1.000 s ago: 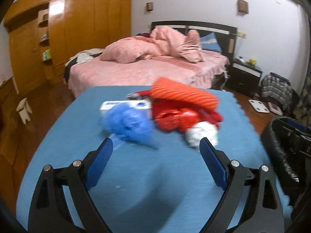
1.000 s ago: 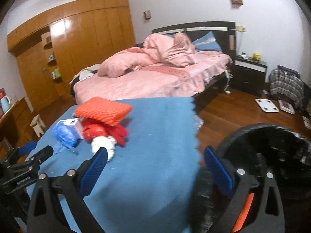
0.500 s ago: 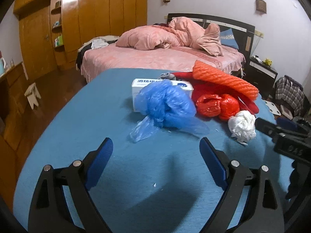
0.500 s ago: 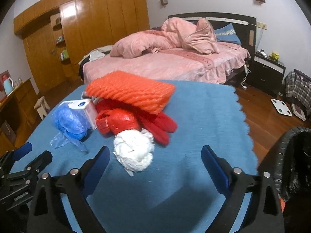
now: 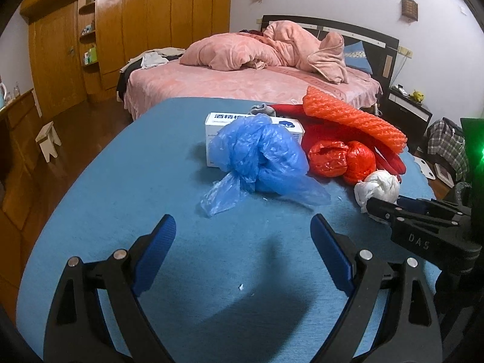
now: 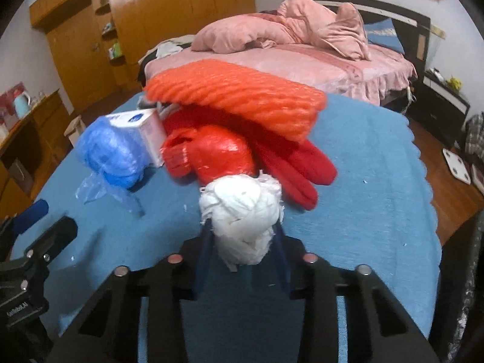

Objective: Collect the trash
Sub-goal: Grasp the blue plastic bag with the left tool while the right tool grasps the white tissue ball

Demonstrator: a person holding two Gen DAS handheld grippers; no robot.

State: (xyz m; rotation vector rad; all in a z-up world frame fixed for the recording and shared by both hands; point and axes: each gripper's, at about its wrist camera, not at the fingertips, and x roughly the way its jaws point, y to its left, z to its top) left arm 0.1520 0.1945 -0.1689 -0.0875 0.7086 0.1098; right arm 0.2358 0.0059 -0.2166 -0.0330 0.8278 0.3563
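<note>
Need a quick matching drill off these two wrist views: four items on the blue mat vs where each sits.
Items:
1. white wad
2. blue plastic bag
3. orange mesh sleeve
4. white box

Places:
A. behind the blue bag
B. atop the red pile
C. between the right hand-held gripper fingers
D. ahead of the open left hand-held gripper

Pairs: 1-C, 2-D, 3-B, 4-A

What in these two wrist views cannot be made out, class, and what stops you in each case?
- White box, left wrist view: its print and front are largely covered by the blue plastic bag.
- Grey item behind the box, left wrist view: only a sliver shows.
- White wad, right wrist view: the closing right gripper flanks it; the pads' contact is hidden.
- Dark bin, right wrist view: cut off by the edge.
</note>
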